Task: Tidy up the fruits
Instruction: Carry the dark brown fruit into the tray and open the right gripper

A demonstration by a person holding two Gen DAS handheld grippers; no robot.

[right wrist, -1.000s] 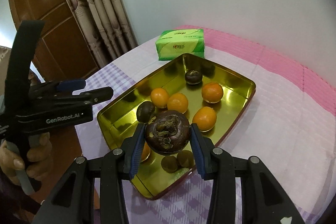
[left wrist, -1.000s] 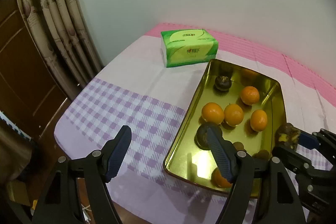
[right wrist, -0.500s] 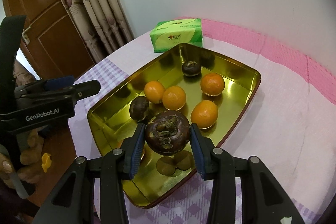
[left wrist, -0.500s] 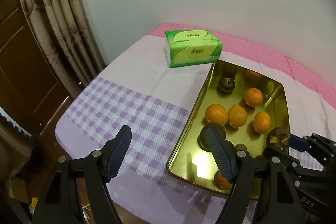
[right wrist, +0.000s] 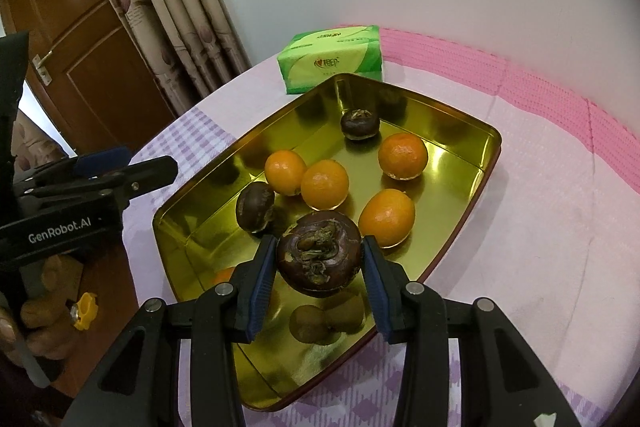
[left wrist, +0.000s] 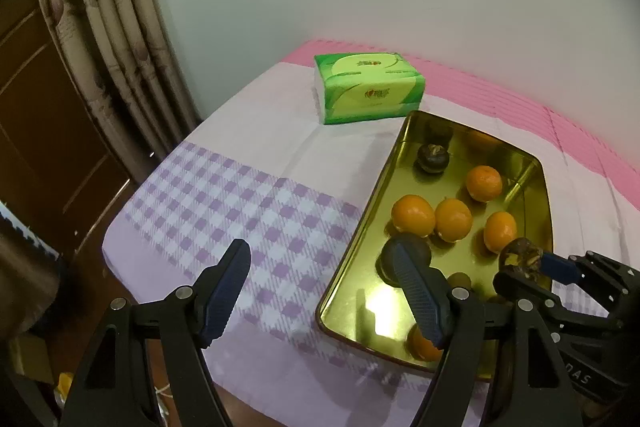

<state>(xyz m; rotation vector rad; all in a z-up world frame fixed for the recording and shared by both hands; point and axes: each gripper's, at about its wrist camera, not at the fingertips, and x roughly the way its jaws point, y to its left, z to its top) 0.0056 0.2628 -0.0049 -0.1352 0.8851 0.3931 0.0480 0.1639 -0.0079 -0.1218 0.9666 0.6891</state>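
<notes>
A gold metal tray (right wrist: 460,131) holds several oranges (right wrist: 325,183) and two dark brown fruits (right wrist: 256,207) (right wrist: 360,123). My right gripper (right wrist: 318,247) is shut on a third dark brown fruit (right wrist: 319,255), held just above the tray's near half; its reflection shows in the tray floor below. The left wrist view has this fruit (left wrist: 520,257) at the right, over the tray (left wrist: 372,311). My left gripper (left wrist: 316,251) is open and holds nothing. Its right finger hangs over the tray's left rim and hides part of a dark fruit; its left finger is over the checked cloth.
A green tissue pack (right wrist: 334,59) lies on the cloth just beyond the tray's far corner. The table's left edge drops off toward a curtain (left wrist: 120,39) and a wooden door (right wrist: 92,67). A hand (right wrist: 44,299) grips the left gripper's handle.
My right gripper has carried the dark fruit a little further in over the tray. The left gripper has stayed put and open.
</notes>
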